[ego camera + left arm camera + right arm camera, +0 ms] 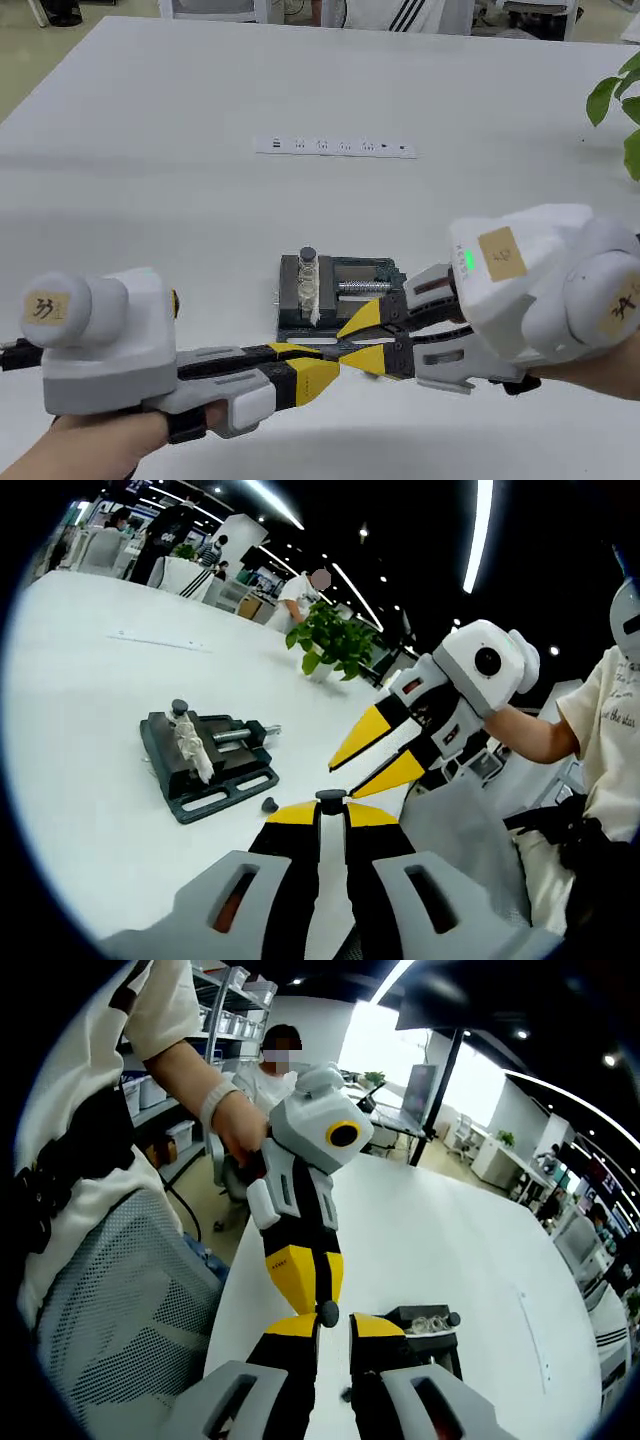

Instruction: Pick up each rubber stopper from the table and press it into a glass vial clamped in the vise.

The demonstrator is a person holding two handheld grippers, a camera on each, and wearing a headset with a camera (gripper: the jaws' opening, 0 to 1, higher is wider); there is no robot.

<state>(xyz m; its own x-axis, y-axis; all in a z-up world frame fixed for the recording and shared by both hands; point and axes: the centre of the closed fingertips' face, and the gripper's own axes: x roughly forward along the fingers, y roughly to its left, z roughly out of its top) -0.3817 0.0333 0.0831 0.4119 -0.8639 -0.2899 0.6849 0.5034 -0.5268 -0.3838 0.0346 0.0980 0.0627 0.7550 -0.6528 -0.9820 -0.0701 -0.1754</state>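
A small dark vise (345, 300) stands on the white table and clamps a glass vial (309, 285) with a dark rubber stopper (308, 255) on top. My left gripper (331, 808) is shut on another small dark stopper (331, 797), held at its yellow tips in front of the vise. My right gripper (335, 1325) is open, and its yellow jaws (375, 755) reach in from the right, close to the left gripper's tips (335, 365). In the right gripper view the held stopper (327, 1312) sits just ahead of the gap between my right jaws. One loose stopper (268, 804) lies on the table beside the vise (205, 765).
A white strip with small dark marks (335, 147) lies farther back on the table. A green plant (620, 105) stands at the right edge. A mesh chair (110, 1300) and a seated person are beside the table.
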